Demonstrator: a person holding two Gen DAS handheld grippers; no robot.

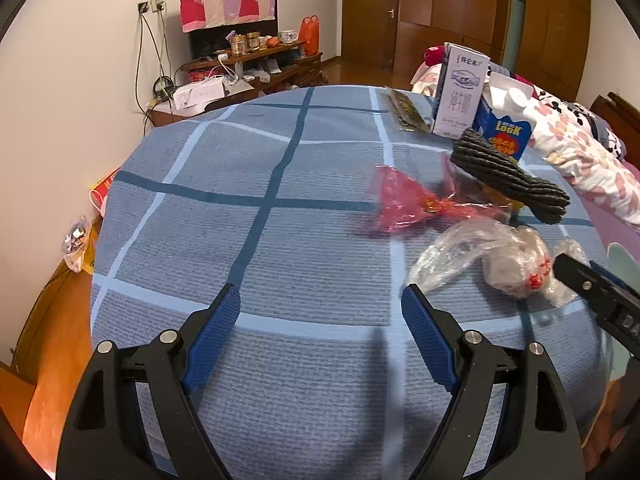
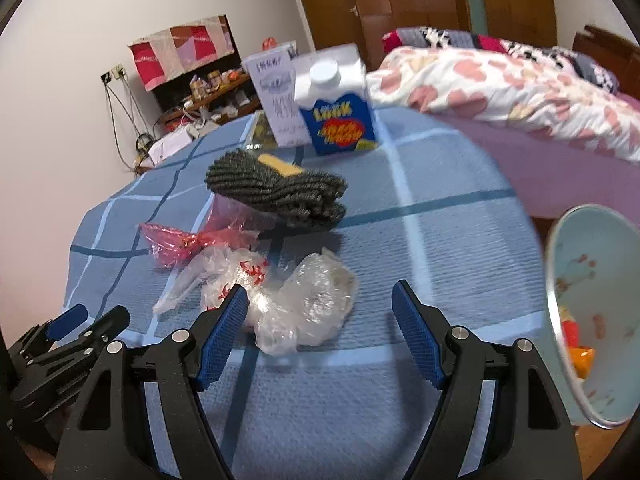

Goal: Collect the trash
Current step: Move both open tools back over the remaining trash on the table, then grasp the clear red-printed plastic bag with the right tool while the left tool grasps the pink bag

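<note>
Now | hand-held grippers: left (image 1: 320,298), right (image 2: 318,294) wide (empty) | cartons (image 2: 336,112): two | clear bags (image 2: 308,304): two

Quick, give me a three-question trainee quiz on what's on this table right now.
1. True or false: the right gripper is shut on the clear plastic bag.
2. What lies partly under the dark knitted cloth? A) red plastic wrapper B) blue carton C) a spoon
3. Which gripper has only bare tablecloth between its fingers?

Key: 1 false, its jaws stand open; 2 A; 3 the left gripper.
</note>
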